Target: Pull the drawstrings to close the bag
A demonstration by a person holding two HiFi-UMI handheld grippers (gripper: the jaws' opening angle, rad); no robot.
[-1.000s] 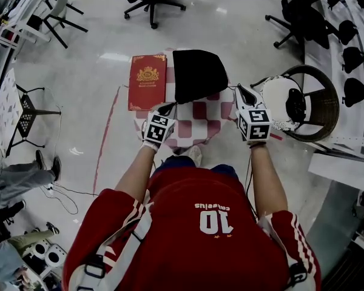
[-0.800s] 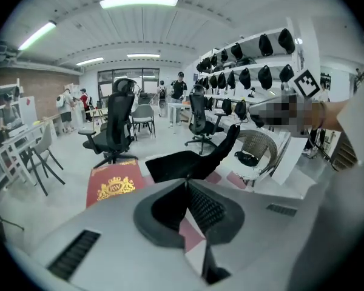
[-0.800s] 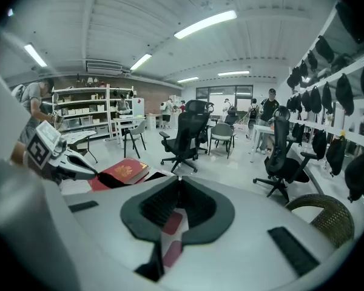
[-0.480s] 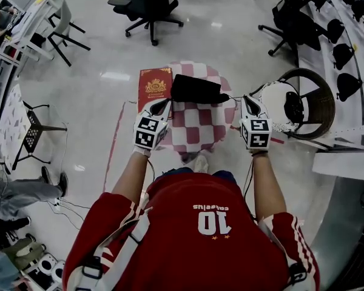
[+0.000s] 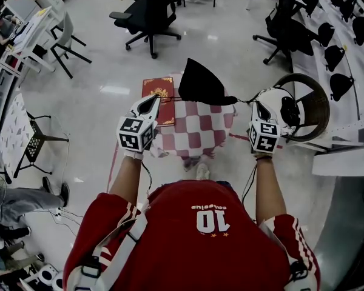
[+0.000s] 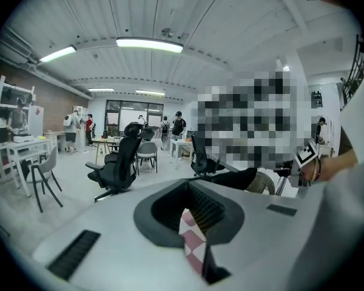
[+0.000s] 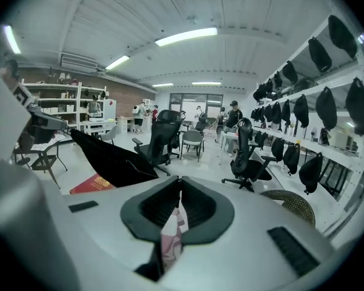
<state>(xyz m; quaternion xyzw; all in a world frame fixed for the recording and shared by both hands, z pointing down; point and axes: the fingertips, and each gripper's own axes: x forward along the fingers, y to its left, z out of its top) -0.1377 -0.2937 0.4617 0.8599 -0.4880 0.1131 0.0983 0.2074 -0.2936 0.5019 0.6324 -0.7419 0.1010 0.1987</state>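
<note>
The black drawstring bag (image 5: 201,83) hangs in the air above the checkered table (image 5: 197,132), its mouth bunched at the lower right. A thin drawstring (image 5: 245,100) runs taut from the bag to my right gripper (image 5: 262,103), whose jaws are shut on it. My left gripper (image 5: 147,100) is shut on the other drawstring at the bag's left side. In the right gripper view the bag (image 7: 109,156) hangs to the left of the closed jaws. In the left gripper view the bag (image 6: 236,179) shows past the closed jaws, with the right gripper (image 6: 306,156) beyond it.
A red book (image 5: 160,90) lies on the table's far left part. A wicker basket (image 5: 312,99) stands to the right. Black office chairs (image 5: 147,14) stand on the floor beyond. Shelves with dark bags (image 7: 303,111) line the right wall.
Both grippers rose and spread apart. The bag left the table and now hangs between them, drawn narrower at its mouth.
</note>
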